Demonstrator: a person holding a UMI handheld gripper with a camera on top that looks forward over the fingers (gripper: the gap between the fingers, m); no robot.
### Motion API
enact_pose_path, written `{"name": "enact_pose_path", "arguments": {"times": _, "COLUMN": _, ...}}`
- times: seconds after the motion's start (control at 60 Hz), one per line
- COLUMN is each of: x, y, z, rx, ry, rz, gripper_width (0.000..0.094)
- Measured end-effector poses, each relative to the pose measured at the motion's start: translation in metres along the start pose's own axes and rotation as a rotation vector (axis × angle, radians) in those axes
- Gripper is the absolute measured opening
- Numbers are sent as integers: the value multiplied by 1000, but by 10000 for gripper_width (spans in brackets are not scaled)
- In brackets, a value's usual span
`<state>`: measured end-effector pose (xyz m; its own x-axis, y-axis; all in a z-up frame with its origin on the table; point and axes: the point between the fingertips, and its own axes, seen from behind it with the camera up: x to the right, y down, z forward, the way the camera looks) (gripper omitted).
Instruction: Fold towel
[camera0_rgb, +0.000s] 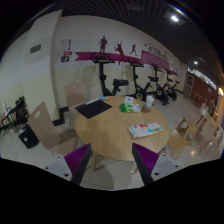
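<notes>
A dark grey flat cloth (93, 107), apparently the towel, lies spread on the far left part of a light wooden table (112, 132). My gripper (111, 160) is held high and well back from the table, over the floor in front of it. Its two fingers with purple pads (79, 158) stand wide apart with nothing between them. The cloth is far beyond the fingers.
On the table are also a green and white bundle (129, 105), a white cup (150, 101) and a flat multicoloured item (145, 128). Wooden chairs (48, 128) stand around the table. Exercise bikes (118, 84) line the back wall.
</notes>
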<state>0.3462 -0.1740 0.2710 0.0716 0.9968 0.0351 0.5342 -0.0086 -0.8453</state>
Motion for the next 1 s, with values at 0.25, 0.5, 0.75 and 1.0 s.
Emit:
{"name": "enact_pose_path", "arguments": {"times": 0.25, "x": 60, "y": 12, "z": 48, "rx": -10, "ry": 72, "rz": 16, "gripper_width": 851}}
{"name": "enact_pose_path", "arguments": {"times": 0.5, "x": 78, "y": 22, "z": 123, "rx": -8, "ry": 67, "rz": 26, "gripper_width": 859}}
{"name": "enact_pose_path", "arguments": {"times": 0.75, "x": 119, "y": 31, "z": 247, "rx": -1, "ry": 62, "rz": 2, "gripper_width": 856}}
{"name": "enact_pose_path", "arguments": {"times": 1.0, "x": 144, "y": 45, "z": 382, "rx": -61, "ry": 18, "rz": -18, "gripper_width": 847}}
